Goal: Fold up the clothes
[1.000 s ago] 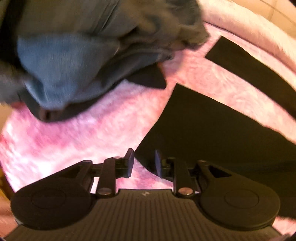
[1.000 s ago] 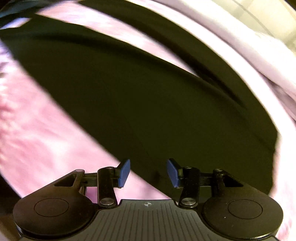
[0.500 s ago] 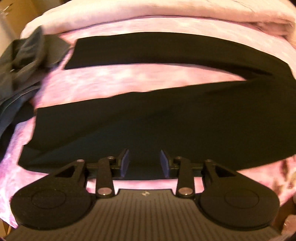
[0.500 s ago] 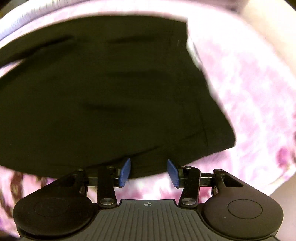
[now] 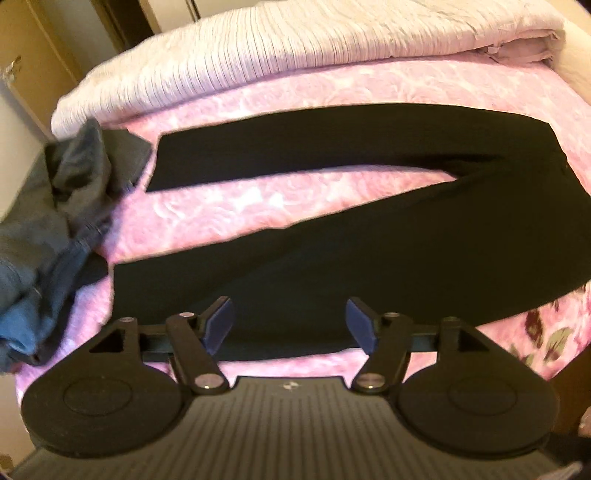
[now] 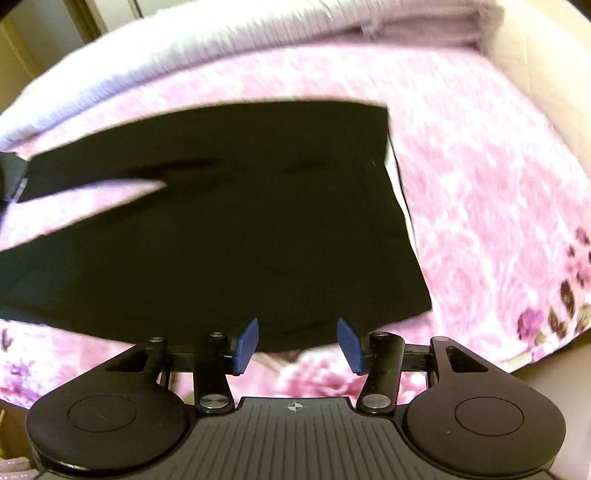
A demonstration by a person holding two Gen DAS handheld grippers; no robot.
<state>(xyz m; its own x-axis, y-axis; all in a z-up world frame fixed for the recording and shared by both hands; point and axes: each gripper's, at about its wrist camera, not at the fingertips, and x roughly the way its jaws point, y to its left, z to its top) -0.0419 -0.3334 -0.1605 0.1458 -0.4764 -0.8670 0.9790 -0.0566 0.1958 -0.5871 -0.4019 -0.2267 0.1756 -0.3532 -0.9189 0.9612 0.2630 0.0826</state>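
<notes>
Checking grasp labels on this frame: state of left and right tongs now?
Left tongs: jaws opening, empty, above the flat black fabric trousers.
Right tongs: jaws opening, empty, above the same trousers' near edge.

A bed (image 5: pixel 295 199) fills most of both views, covered with a pink spread (image 5: pixel 258 206) of plush, rose-patterned fabric; darker purple flowers with green leaves are printed along its near right edge (image 6: pixel 546 314). Across the far side lies a pale, ribbed white quilt (image 5: pixel 295 48), folded into a long roll. Beyond the far left corner stands wooden furniture (image 5: pixel 33 59) in a yellowish brown, with a darker upright frame (image 5: pixel 118 22) beside it. At the far right a cream wall (image 6: pixel 546 66) rises close to the bed. The light is warm and dim.
</notes>
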